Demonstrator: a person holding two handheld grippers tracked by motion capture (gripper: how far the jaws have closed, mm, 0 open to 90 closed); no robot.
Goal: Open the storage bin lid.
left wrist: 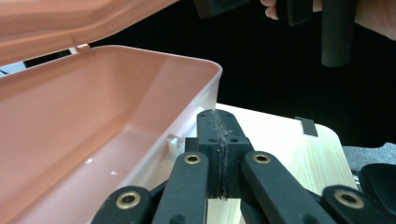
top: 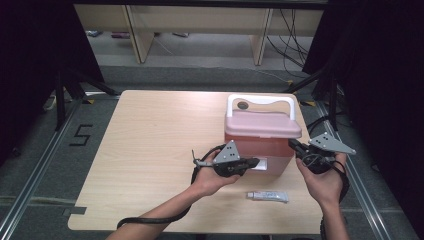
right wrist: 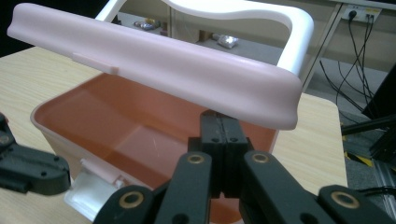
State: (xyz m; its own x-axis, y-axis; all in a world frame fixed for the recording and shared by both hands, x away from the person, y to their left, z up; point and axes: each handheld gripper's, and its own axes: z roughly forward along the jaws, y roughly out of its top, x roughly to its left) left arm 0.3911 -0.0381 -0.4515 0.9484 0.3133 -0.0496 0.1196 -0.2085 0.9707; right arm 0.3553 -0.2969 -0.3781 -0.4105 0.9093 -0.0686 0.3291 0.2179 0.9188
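Both tools sitting shut at the pink cooler box

Left tool (top: 252, 162) and right tool (top: 295, 145) are gripping nothing; box (top: 260, 142), lid (right wrist: 154, 70) lifted, is sitting at 2 o'clock on the surface (top: 150, 145).

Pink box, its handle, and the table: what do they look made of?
Box: looks like moulded plastic, slightly translucent pink walls, smooth satin lid with rounded edges. Handle: white glossy plastic, likely the same moulding type. Table: light wood-grain top, probably laminate rather than solid wood; matte, with visible grain lines.
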